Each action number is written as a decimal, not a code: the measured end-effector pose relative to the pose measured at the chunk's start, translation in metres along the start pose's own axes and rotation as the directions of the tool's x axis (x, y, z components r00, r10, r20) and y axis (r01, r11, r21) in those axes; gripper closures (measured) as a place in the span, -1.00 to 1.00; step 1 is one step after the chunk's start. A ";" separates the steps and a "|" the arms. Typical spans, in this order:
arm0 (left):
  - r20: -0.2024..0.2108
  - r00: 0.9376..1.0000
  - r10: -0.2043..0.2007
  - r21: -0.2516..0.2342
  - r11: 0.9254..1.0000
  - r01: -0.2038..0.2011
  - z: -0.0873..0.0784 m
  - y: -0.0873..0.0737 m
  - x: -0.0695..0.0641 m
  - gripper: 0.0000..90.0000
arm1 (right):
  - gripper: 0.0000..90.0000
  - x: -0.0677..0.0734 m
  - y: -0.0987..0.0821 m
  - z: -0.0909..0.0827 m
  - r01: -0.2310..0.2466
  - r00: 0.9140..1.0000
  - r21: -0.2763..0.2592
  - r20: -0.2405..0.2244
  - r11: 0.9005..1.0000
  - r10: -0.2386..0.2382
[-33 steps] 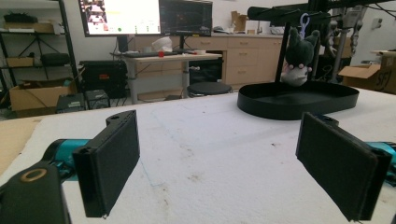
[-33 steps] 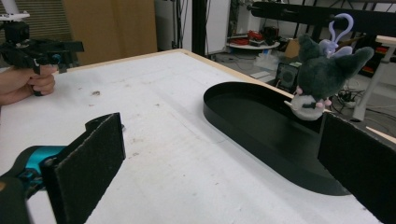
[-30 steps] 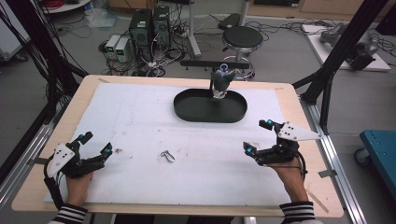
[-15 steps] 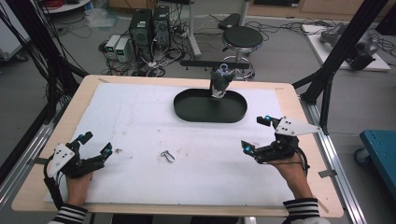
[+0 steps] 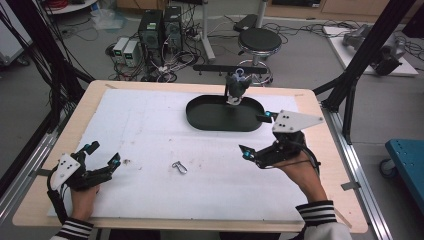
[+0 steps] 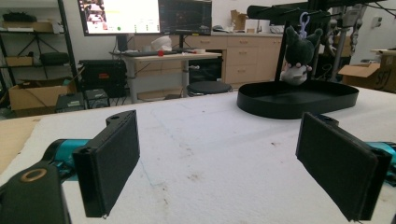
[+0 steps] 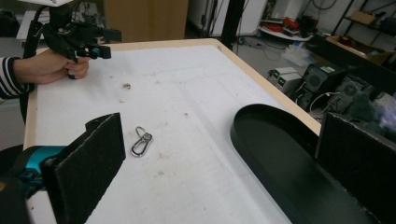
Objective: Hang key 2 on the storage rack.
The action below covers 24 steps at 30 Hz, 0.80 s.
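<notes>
while my right gripper [image 5: 256, 134] hangs over the white mat with its jaws spread wide and nothing between them, the work looks barely begun — that is my reading, not something i can prove. in the right gripper view the two black pads frame the small metal clip [image 7: 141, 141], which lies flat on the mat [image 5: 150, 130], well apart from either jaw and untouched. in the high view the clip sits near the middle of the mat's near half, between my two hands and a little closer to the left one.

my left gripper [image 5: 102, 157] rests low at the near left of the table, also spread, also empty; its own view looks across bare mat toward the far side.

further out, the black oval tray [image 5: 200, 116] sits at the far edge of the mat, just beyond the right gripper. a dark plush toy [image 5: 236, 86] hangs from a loop on a black bar [image 5: 215, 68] above the tray's far rim — whether it touches the tray i cannot tell.

what is left, as i judge it: closing on the clip, lifting it, and doing whatever it is meant for near the tray or the toy. none of that shows as done.
</notes>
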State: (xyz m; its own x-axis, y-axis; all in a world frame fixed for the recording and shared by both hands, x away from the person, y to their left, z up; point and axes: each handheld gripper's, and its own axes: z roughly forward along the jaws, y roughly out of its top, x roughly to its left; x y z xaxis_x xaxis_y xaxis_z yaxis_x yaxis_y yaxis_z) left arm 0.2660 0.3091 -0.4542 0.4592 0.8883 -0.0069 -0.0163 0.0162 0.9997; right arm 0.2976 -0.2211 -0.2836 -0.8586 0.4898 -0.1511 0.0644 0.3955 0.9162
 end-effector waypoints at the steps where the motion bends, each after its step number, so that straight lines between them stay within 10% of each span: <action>1: 0.000 1.000 0.001 0.000 1.000 -0.001 0.000 0.000 0.000 -0.69 | -0.99 0.001 0.004 0.004 0.007 1.000 0.004 -0.003 1.000 -0.007; 24: 0.003 1.000 -0.006 0.012 1.000 0.006 0.001 0.000 0.001 -0.69 | -0.99 0.024 0.045 0.092 0.168 0.972 0.175 -0.192 0.970 -0.134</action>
State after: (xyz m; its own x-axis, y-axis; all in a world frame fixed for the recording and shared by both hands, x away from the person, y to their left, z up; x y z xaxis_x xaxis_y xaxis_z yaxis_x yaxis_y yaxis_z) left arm 0.2672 0.3096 -0.4539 0.4619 0.8869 -0.0125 -0.0030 0.0156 0.9999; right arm 0.3271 -0.1197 -0.2798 -0.9410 0.2744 -0.1982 0.0073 0.6018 0.7986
